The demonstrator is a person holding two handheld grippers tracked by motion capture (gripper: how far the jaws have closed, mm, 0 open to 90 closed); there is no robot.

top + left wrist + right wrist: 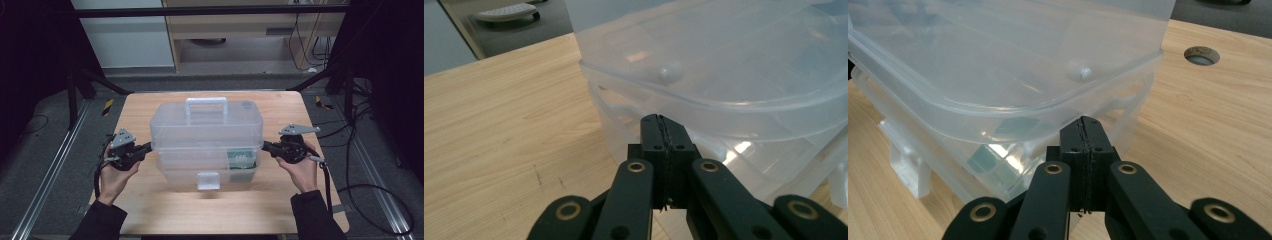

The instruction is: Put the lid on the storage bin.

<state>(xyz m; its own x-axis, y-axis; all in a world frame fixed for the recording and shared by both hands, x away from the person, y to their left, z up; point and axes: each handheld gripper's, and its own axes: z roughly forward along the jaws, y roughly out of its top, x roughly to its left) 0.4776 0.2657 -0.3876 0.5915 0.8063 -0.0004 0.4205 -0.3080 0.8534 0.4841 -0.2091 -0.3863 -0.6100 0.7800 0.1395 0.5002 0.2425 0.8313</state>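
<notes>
Two dark sleeves at the bottom edge of the high view, forearms reaching up-frame; left hand at lower left holding the left gripper, right hand at lower right holding the right gripper; grey three-cornered plate on top of each.

Fingers of the left gripper pressed flat together in the left gripper view, nothing between them; tips directed at the left end of a clear plastic storage box, just under the overhanging lid rim; contact with the box wall not determinable.

Fingers of the right gripper likewise closed on each other with nothing held in the right gripper view; tips just under the lid rim at the box's right end; contact again not determinable.

Box at centre of frame on the light wood tabletop; front latch toward the bottom of frame; green-and-white item visible through the wall at lower right of the box; white handle upright on the lid.

Round hole in the tabletop at upper right of the right gripper view.

Beyond the tabletop, upper frame: grey floor, black frame legs, loose cables at right.
</notes>
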